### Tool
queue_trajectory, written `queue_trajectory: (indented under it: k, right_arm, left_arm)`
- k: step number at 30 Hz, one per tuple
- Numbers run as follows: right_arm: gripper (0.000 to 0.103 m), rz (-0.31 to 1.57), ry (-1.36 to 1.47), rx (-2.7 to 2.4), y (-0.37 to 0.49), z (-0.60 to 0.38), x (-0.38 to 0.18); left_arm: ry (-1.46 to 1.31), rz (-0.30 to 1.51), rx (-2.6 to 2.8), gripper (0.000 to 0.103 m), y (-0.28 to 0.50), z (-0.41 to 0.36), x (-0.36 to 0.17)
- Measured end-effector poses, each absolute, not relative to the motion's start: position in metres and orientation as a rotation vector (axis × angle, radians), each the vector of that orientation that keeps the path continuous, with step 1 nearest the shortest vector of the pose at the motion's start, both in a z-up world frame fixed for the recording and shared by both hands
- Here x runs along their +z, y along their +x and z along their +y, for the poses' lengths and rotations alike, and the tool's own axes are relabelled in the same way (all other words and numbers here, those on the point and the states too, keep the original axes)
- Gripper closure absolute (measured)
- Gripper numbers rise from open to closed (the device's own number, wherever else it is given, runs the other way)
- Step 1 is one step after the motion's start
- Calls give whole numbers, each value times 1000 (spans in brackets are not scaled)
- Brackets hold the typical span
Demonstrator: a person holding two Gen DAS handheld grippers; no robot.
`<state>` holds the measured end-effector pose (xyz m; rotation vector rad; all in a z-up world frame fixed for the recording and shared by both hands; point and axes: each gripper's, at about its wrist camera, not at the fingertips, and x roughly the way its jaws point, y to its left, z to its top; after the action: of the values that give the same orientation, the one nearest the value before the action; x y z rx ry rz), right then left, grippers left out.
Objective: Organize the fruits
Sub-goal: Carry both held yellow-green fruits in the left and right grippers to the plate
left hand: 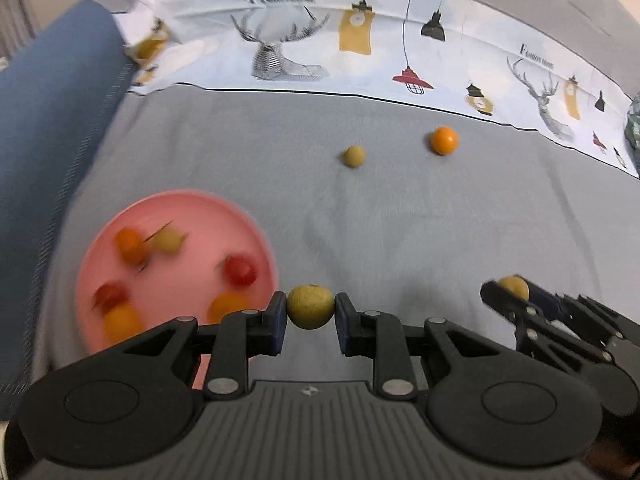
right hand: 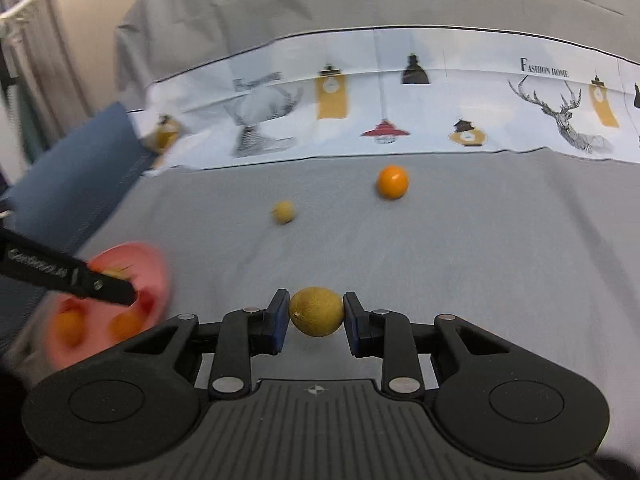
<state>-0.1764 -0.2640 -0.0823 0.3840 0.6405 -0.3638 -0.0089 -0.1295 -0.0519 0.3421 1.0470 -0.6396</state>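
Left gripper (left hand: pixel 311 312) clamping round tan fruit (left hand: pixel 311 306), dull skin

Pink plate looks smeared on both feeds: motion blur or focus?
Left wrist view: plate and its fruits streak, while the held fruit stays sharp, suggesting motion blur. Right wrist view: plate smears more; far orange only slightly soft.

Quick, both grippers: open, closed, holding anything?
Left gripper: closed on a yellow-green fruit.
Right gripper: closed on another yellow-green fruit.

two tan fruits (left hand: pixel 311 306) (right hand: pixel 316 311) gripped | pink plate (left hand: pixel 192 208) holds six
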Motion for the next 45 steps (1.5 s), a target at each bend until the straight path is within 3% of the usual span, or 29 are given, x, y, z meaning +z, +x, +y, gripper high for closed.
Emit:
queue_trajectory:
  k: [12, 19, 45]
  right_arm:
    - [73, 541, 197, -161, -220, -143, -15]
    - [73, 520, 162, -167, -244, -115, -1]
    - [73, 572, 89, -213, -232, -103, -4]
  left_arm:
    - [233, 915, -550, 75, -89, -4, 8]
    - [182, 881, -512, 75, -111, 42, 17]
    - [120, 857, -514, 75, -94, 58, 13]
